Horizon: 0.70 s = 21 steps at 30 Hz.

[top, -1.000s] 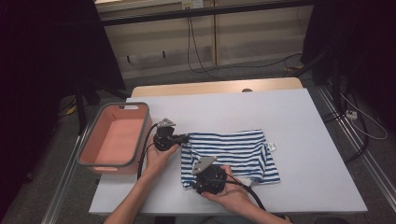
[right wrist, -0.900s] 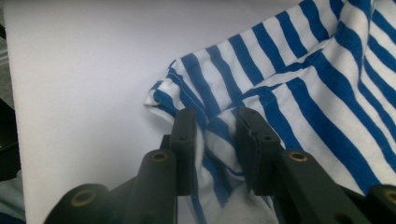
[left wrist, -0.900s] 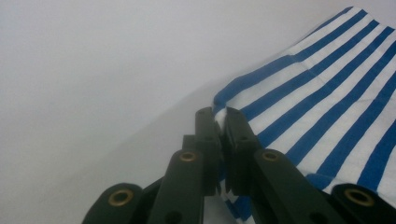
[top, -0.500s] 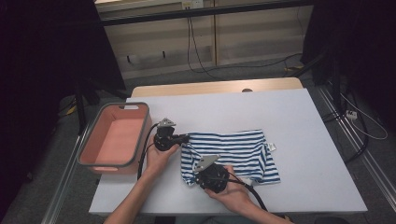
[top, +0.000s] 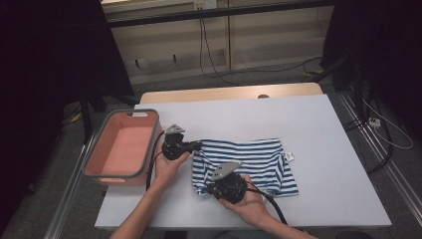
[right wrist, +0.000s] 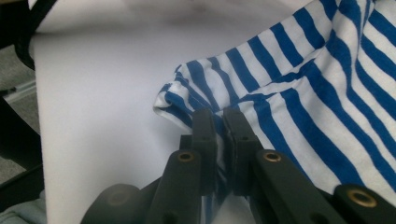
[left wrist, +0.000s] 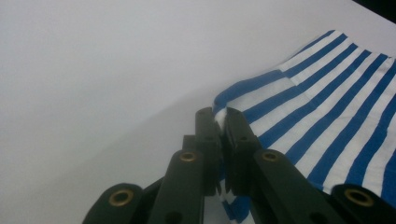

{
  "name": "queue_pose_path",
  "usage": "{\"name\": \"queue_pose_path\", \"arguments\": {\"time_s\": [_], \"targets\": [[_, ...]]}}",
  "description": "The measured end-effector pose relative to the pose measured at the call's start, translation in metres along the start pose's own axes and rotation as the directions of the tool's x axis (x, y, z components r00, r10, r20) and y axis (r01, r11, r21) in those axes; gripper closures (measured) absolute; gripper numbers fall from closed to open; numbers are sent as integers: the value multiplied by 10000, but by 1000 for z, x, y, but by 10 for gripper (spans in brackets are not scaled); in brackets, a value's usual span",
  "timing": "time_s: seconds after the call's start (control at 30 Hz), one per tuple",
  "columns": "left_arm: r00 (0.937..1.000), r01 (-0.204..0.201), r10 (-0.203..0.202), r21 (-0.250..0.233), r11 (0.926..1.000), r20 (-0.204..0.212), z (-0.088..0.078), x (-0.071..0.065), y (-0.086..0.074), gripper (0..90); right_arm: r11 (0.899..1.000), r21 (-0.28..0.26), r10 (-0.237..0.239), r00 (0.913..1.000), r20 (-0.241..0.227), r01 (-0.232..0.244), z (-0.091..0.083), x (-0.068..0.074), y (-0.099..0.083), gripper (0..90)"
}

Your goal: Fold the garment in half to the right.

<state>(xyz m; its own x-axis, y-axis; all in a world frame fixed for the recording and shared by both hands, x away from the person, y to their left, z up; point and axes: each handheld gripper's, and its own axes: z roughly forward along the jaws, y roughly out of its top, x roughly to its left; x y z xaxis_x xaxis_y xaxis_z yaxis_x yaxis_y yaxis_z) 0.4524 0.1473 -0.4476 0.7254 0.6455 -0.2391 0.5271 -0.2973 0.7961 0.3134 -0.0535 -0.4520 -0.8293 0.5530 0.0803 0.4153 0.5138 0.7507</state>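
Where jaws pinch: one striped cloth [top: 249,162], two hand-held grippers.

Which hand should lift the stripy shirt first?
Probably both, though the left gripper pinches the shirt at a far corner beside the pink tub. The right gripper clamps the near edge.

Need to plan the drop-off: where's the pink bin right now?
In the high view, the pink bin sits at the table's left edge, just left of the left gripper.

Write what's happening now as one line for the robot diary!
left gripper: shut on striped cloth | right gripper: jaws just closing, shut on striped cloth | cloth: on table
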Motion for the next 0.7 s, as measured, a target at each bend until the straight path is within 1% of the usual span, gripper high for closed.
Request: {"name": "queue_pose_path", "arguments": {"time_s": [0.2, 0.27, 0.4, 0.47, 0.57, 0.7], "targets": [[10000, 56, -55, -201, 9998, 17, -4, 0, 3, 860, 9991, -410, -84, 9995, -288, 73, -3, -1, 1, 846], [9999, 112, -112, -261, 9996, 17, -6, 0, 4, 860, 9982, -591, -52, 9992, -405, 28, -5, -1, 1, 846], [9998, 169, -167, -379, 9991, 51, -10, 1, 5, 860, 9969, -786, -105, 9988, -483, 67, -6, -1, 3, 846], [9999, 145, -143, -418, 9990, 54, -11, 0, 6, 860, 9960, -882, -185, 9985, -508, 139, -6, -1, 4, 847], [9999, 93, -91, -479, 9988, 44, -14, -1, 8, 860, 9950, -992, -161, 9982, -571, 104, -9, -1, 6, 846], [9999, 113, -108, -691, 9975, 71, -18, -2, 10, 860, 9923, -1231, -184, 9977, -645, 103, -12, -2, 9, 846]]}}
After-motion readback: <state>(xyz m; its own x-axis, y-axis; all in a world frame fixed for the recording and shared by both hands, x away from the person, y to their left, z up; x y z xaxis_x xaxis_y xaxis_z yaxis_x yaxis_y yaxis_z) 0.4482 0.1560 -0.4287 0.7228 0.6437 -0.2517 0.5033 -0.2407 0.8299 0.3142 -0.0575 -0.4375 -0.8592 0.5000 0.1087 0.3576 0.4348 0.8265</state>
